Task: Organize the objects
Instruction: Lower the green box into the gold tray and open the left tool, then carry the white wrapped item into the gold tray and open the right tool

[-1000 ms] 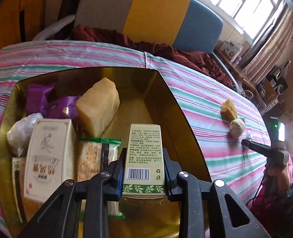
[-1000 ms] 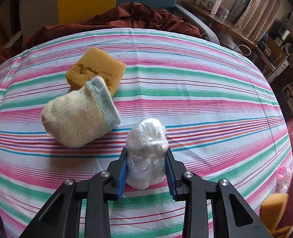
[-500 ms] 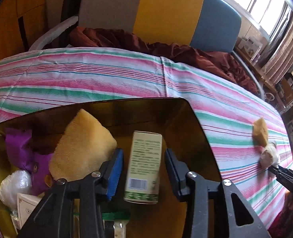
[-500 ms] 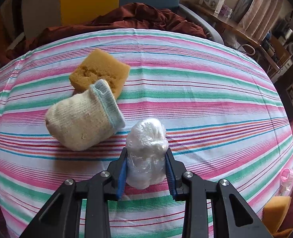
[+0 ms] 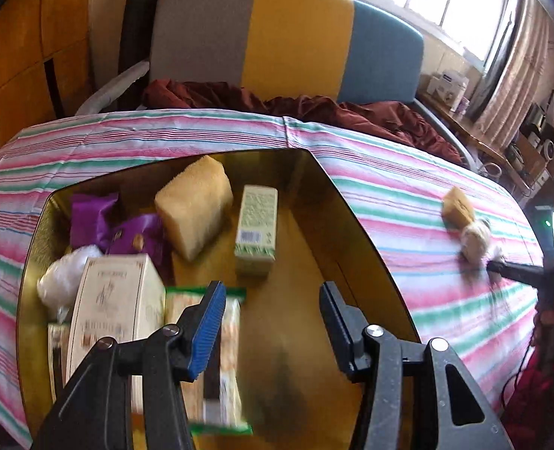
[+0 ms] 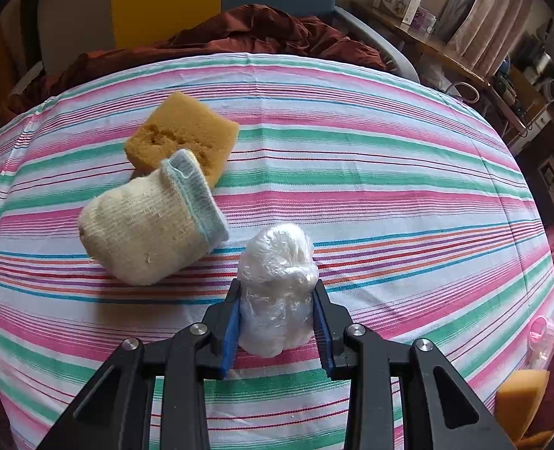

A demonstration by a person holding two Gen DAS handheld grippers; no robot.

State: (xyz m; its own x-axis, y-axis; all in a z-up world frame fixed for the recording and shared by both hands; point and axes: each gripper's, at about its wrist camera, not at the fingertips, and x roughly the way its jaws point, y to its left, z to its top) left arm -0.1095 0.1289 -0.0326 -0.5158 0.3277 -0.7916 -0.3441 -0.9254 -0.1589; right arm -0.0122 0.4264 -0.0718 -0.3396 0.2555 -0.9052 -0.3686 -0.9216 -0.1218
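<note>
A second ago my left gripper point(image 5: 273, 322) clamped the pale green printed carton point(image 5: 256, 230); now its jaws are opening with nothing between them, and the carton stands upright in the gold metal tray point(image 5: 355, 232), beyond the fingertips and just beside the tan sponge block point(image 5: 194, 212). My right gripper point(image 6: 277, 322) has not changed: it stays closed tight on the white plastic-wrapped bundle point(image 6: 277, 285), which sits on the pink, green and white striped tablecloth point(image 6: 370, 172) toward its near edge.

The tray's near end is cut off behind my left gripper's arms, and the green-edged snack packets point(image 5: 228, 322) there are blurred. A white crumpled bag point(image 5: 61, 281) is half hidden behind the cream printed box point(image 5: 116, 307) by the tray's left wall.

The tray also holds purple foil packets point(image 5: 119, 228) near its far left corner. Outside it, on the cloth, the cream knitted sock with a blue cuff point(image 6: 153, 225) lies against an orange-brown sponge point(image 6: 183, 138), left of the bundle.
</note>
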